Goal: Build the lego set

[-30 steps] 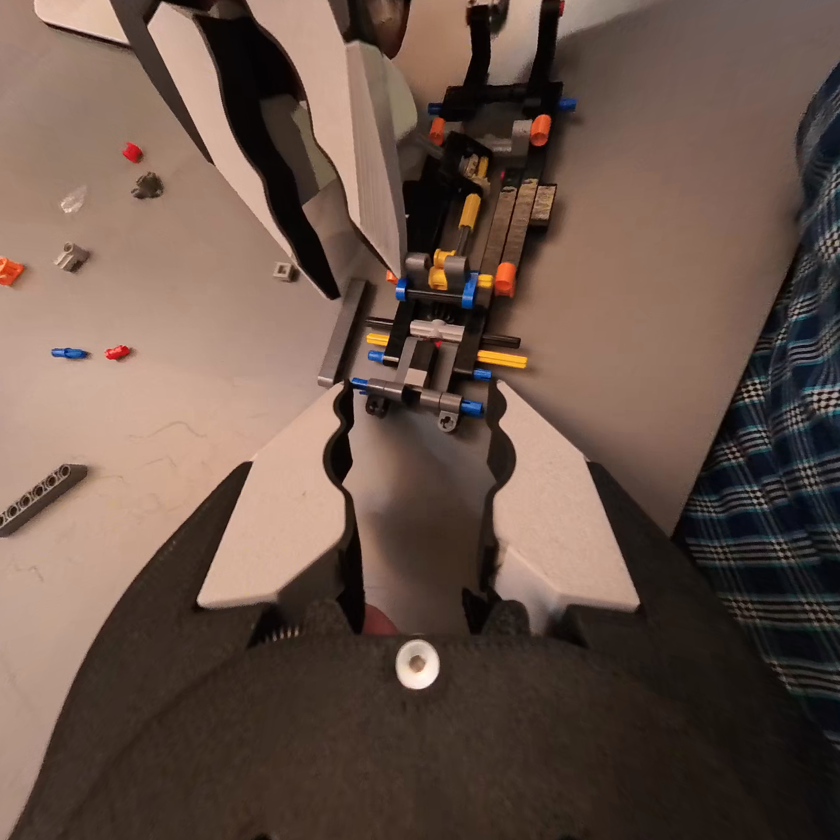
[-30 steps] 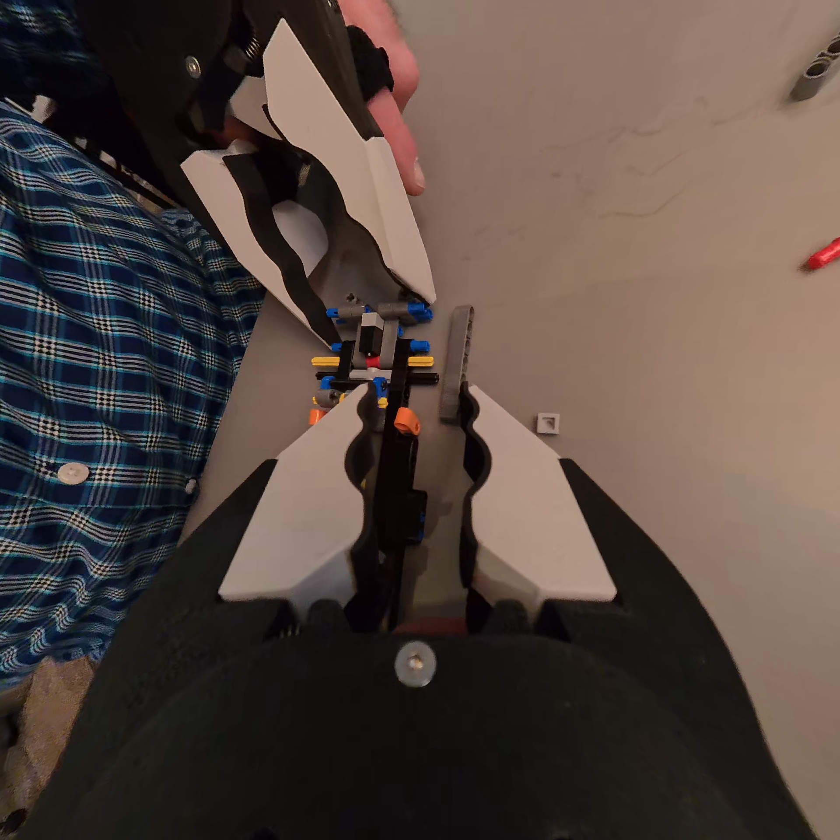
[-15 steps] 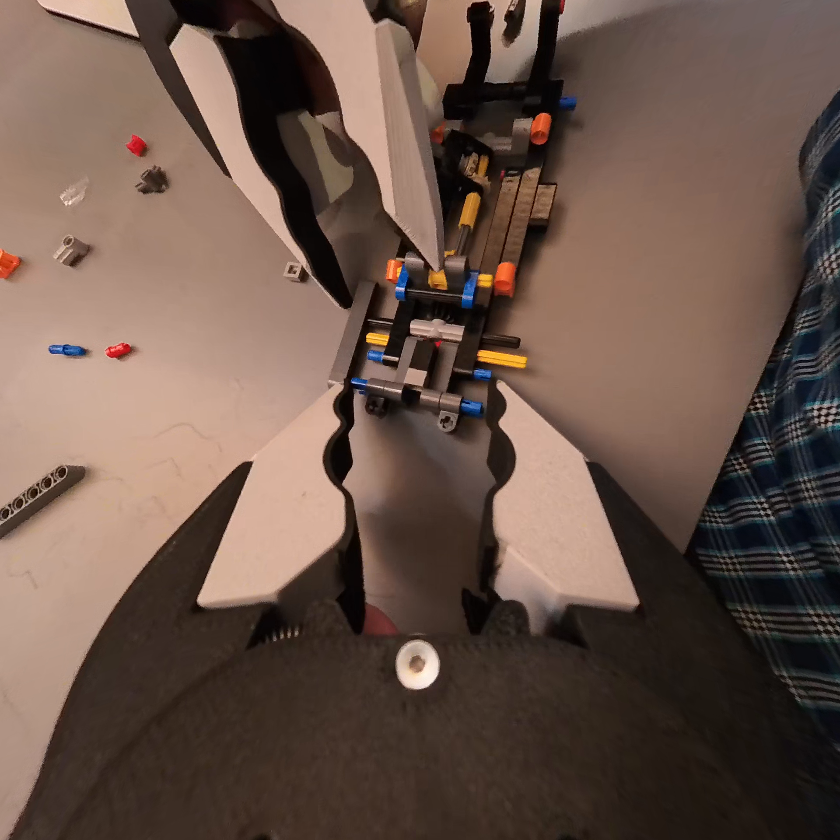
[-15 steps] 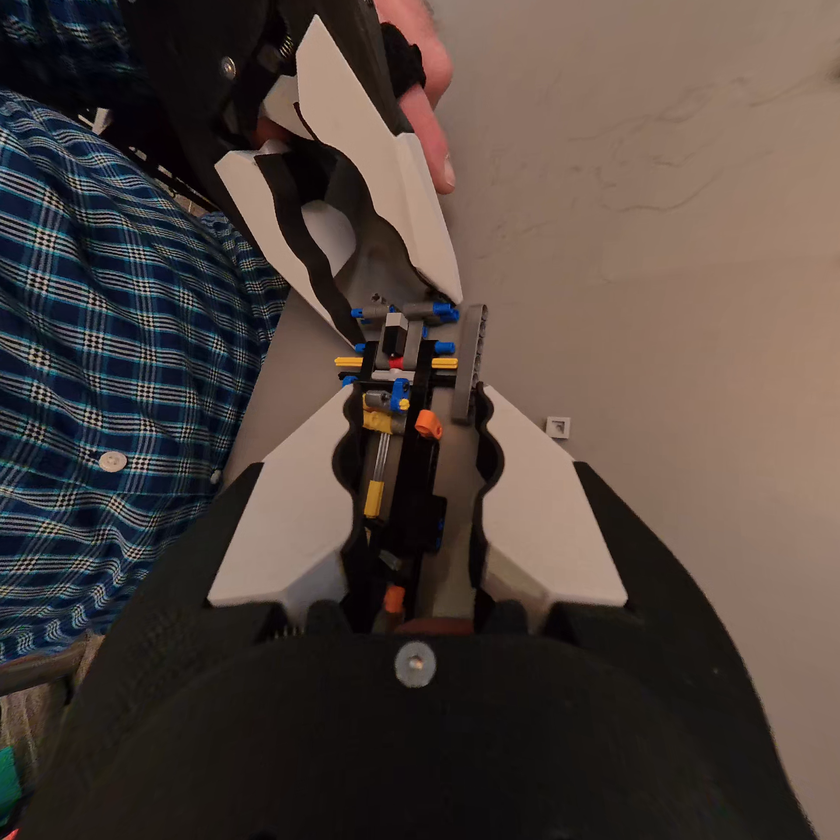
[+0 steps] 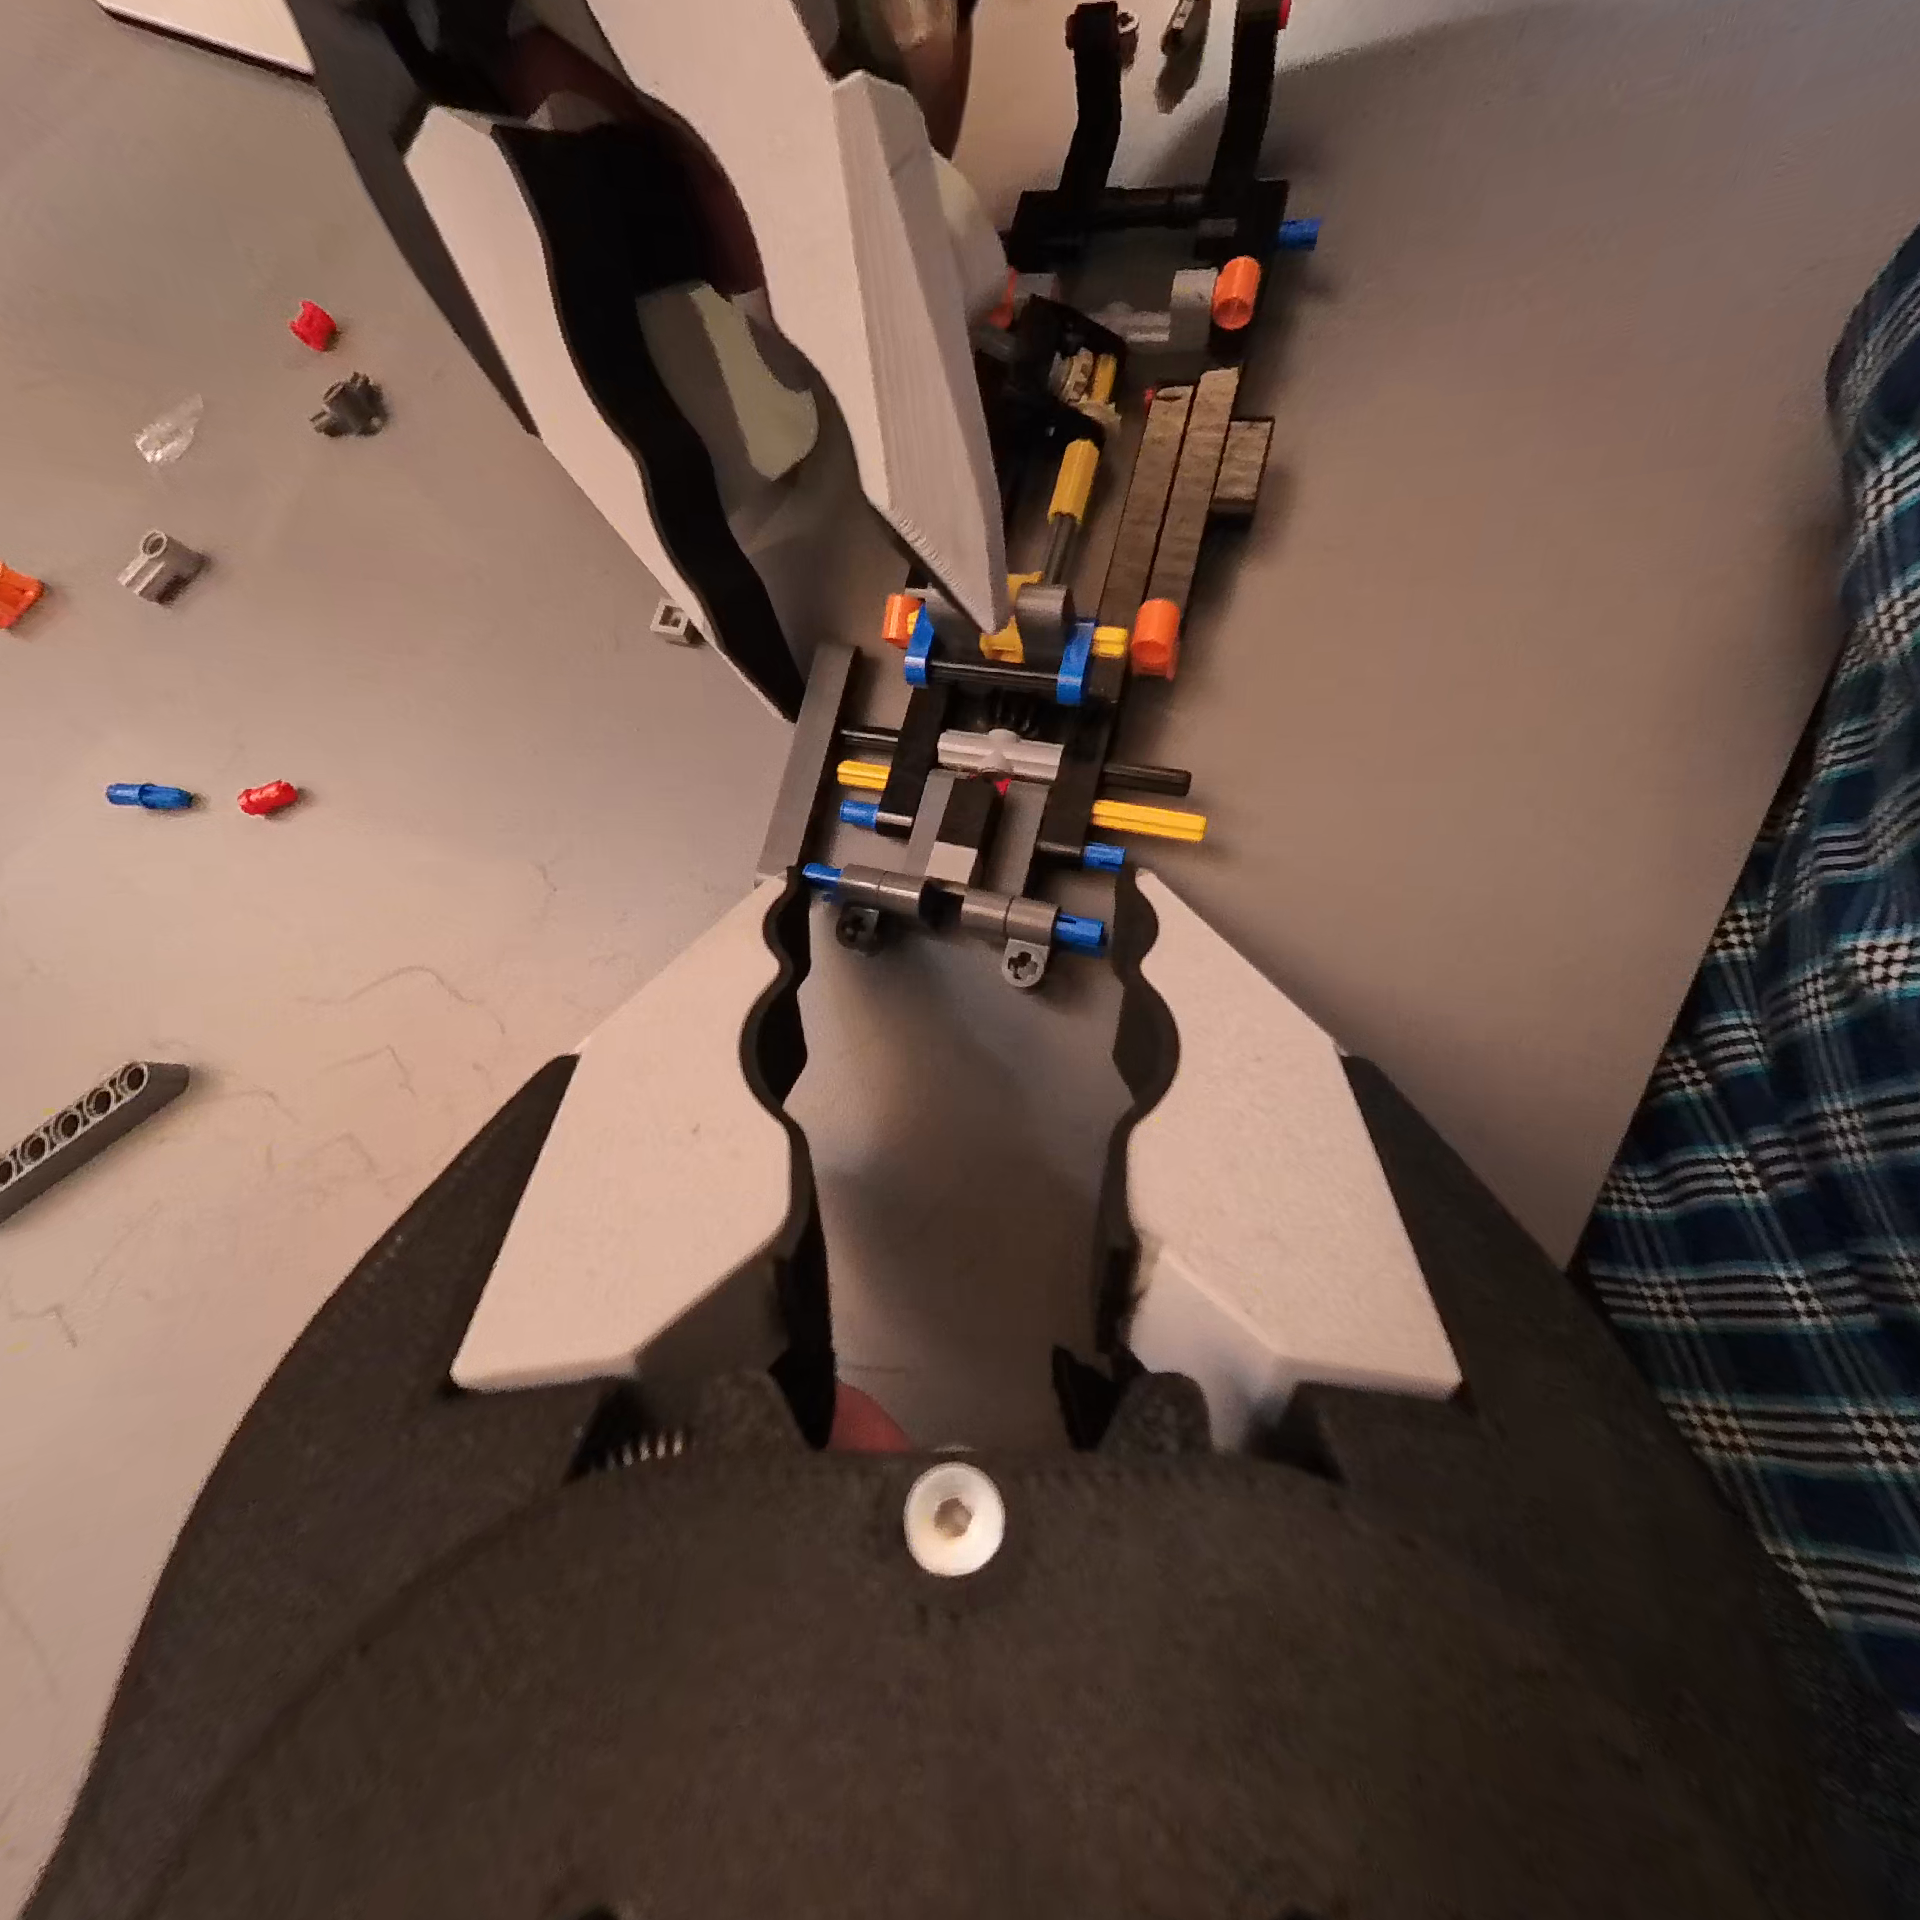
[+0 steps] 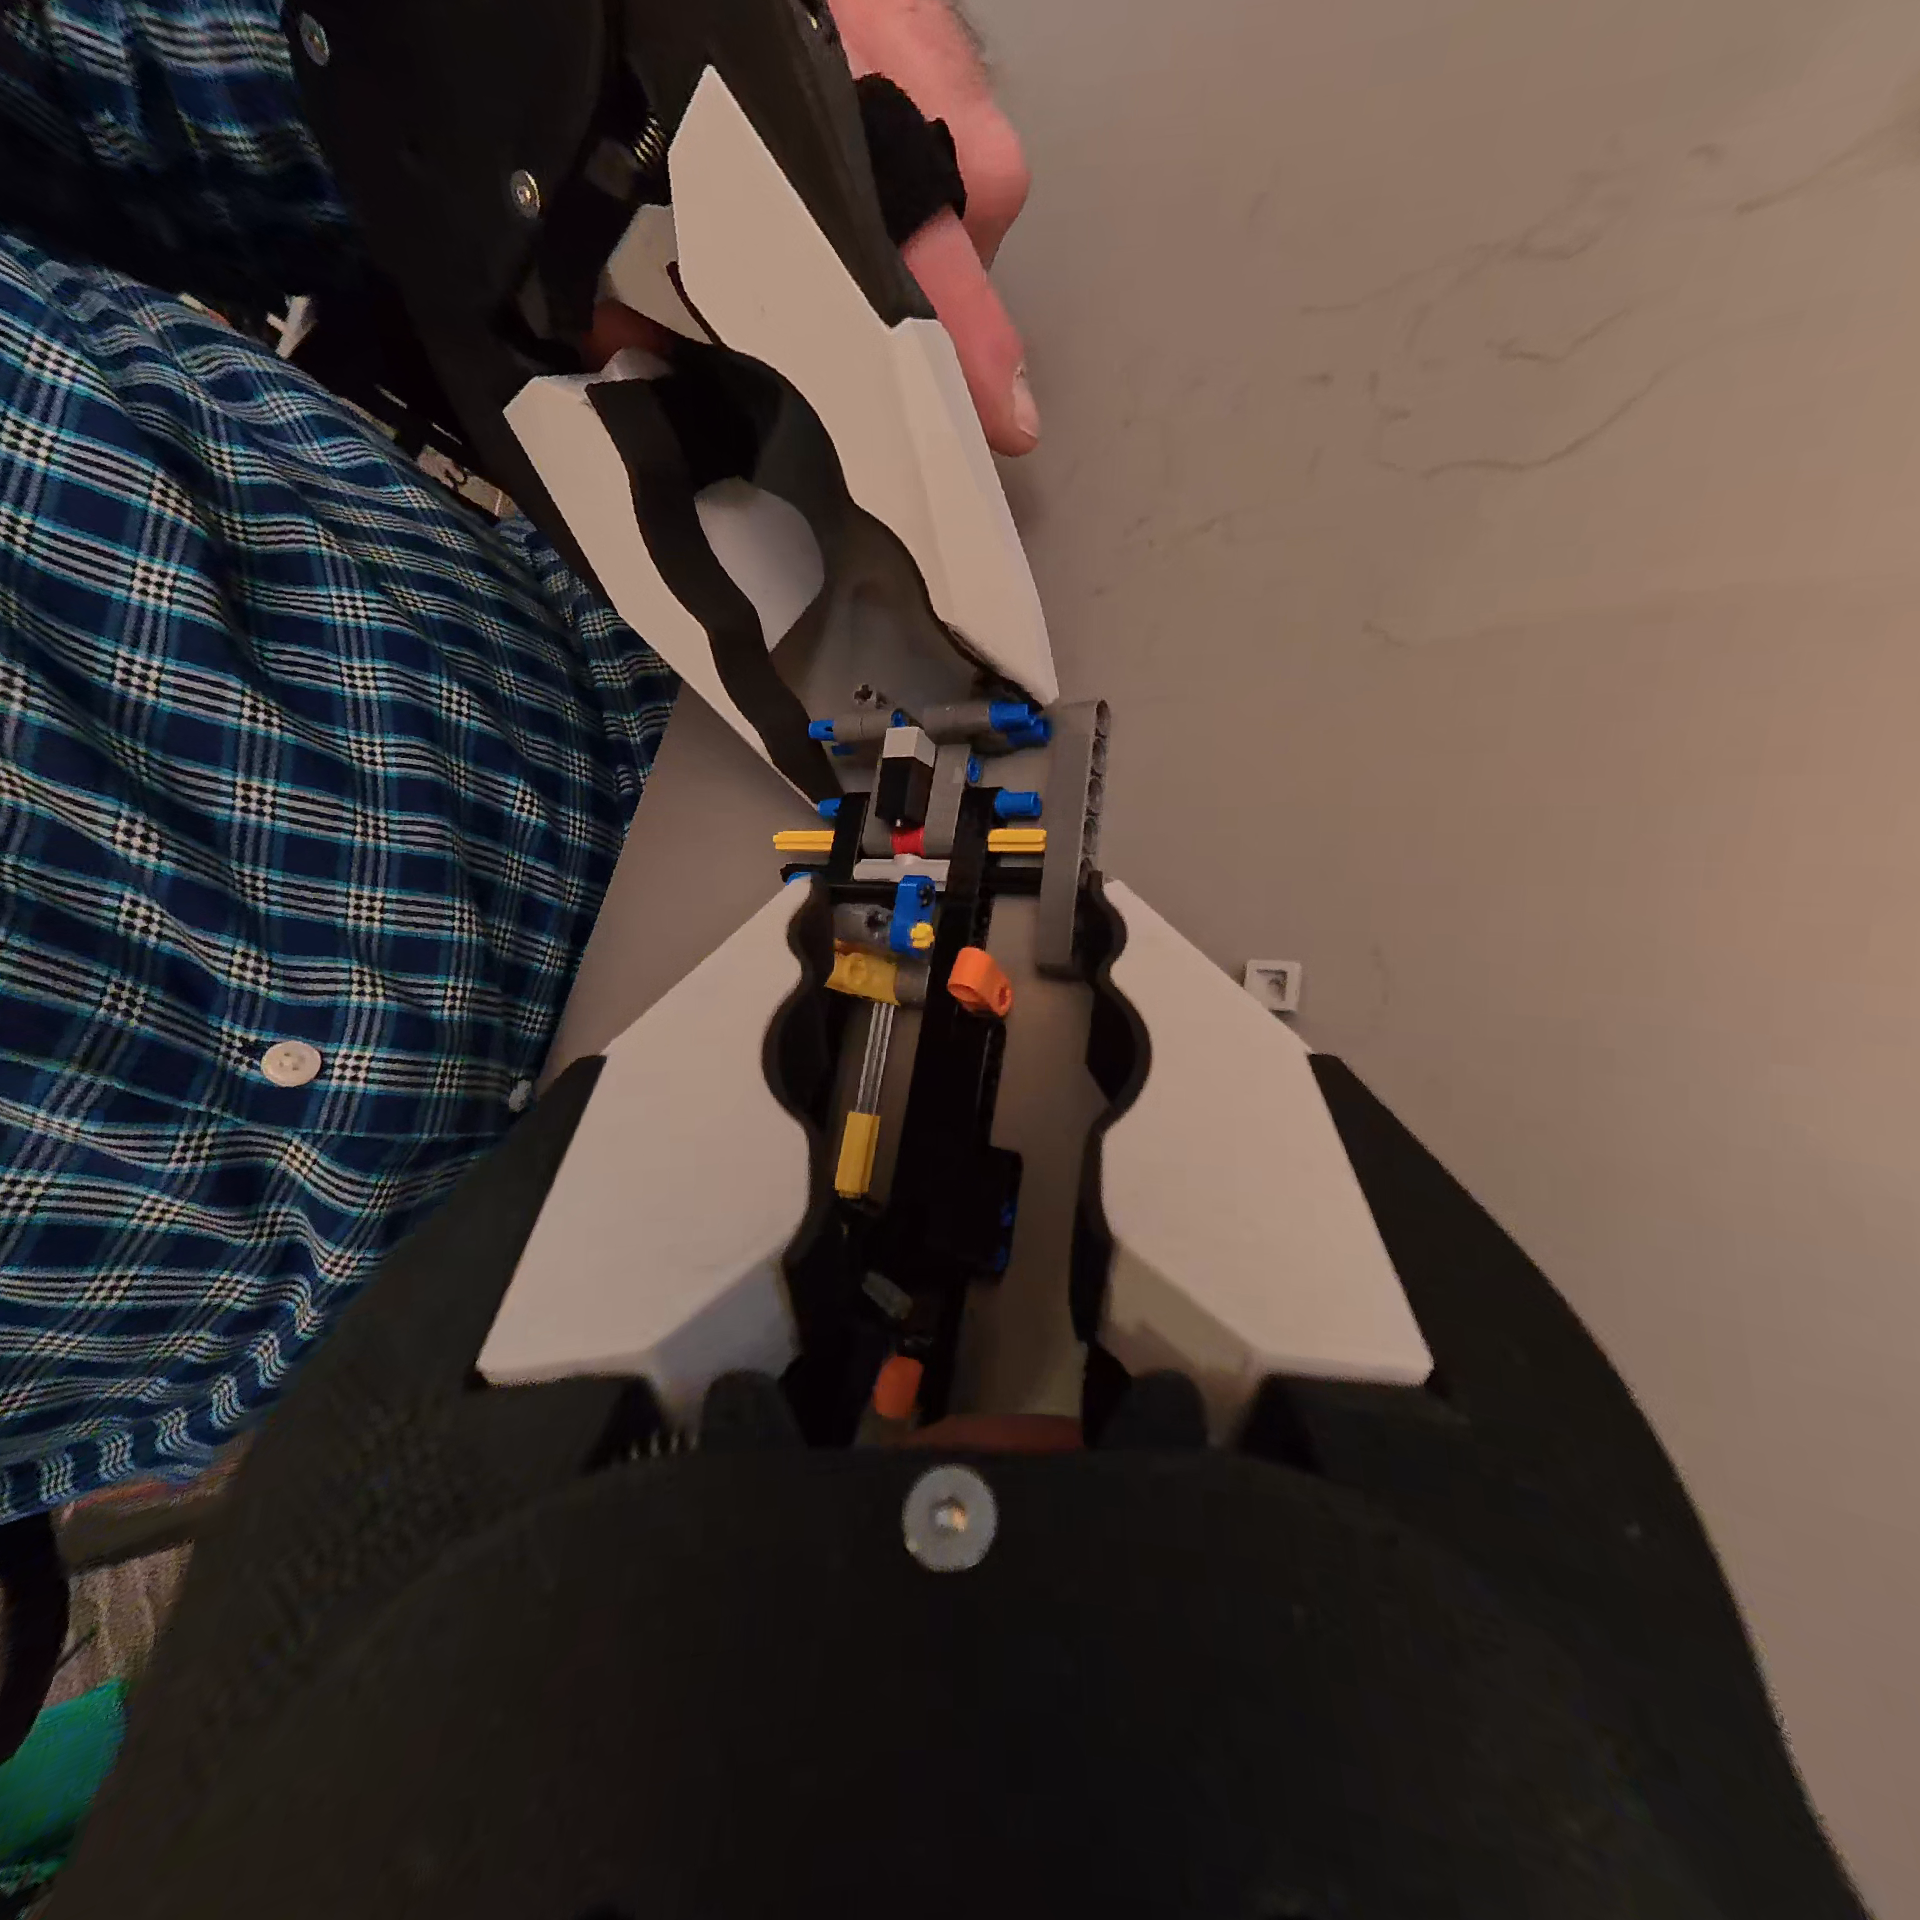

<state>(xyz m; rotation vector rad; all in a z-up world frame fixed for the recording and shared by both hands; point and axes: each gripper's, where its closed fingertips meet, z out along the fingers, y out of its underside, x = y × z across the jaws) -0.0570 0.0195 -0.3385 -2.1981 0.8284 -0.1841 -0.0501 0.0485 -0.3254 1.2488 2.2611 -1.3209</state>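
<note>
Left wrist view: left gripper wide open, empty, at the long black Lego chassis by the table edge. Right gripper open, straddling it beside a grey beam. No readable writing; chassis far end cut off.

The lego frame is shiny hard plastic; the left gripper has smooth, matt pale fingers on a rough black body; the table looks smooth and dull; the checked shirt is soft cloth.

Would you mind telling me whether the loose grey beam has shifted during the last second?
Yes. The grey beam has slid sideways against the lego chassis; it previously lay apart, nearer the small grey square piece.
</note>
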